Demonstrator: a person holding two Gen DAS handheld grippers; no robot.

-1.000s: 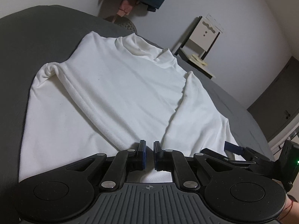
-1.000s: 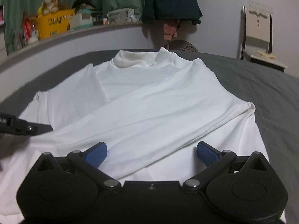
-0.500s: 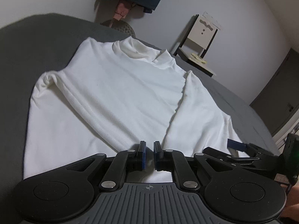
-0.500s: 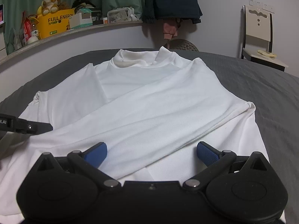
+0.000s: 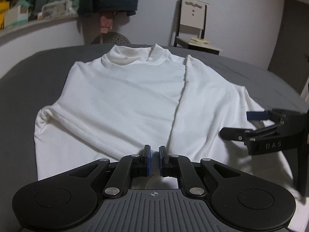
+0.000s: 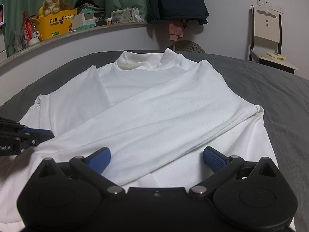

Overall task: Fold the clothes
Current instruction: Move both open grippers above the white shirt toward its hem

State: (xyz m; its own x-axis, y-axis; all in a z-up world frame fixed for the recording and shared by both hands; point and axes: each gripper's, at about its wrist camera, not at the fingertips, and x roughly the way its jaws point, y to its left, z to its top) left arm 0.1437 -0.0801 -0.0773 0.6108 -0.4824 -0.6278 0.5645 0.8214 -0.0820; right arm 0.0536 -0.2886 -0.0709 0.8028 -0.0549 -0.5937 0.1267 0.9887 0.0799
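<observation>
White top (image 6: 154, 104) lies flat mid-bed (image 6: 270, 89), sleeves crossed over its chest for the next fold; your left gripper (image 5: 154, 160) has just been easing open, nothing between its narrow jaws, while your right gripper (image 6: 156, 157) gapes wide, empty, poised over the hem.

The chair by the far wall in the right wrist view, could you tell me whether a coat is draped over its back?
No, the chair has a bare back; the dark coat hangs apart on the wall.
</observation>
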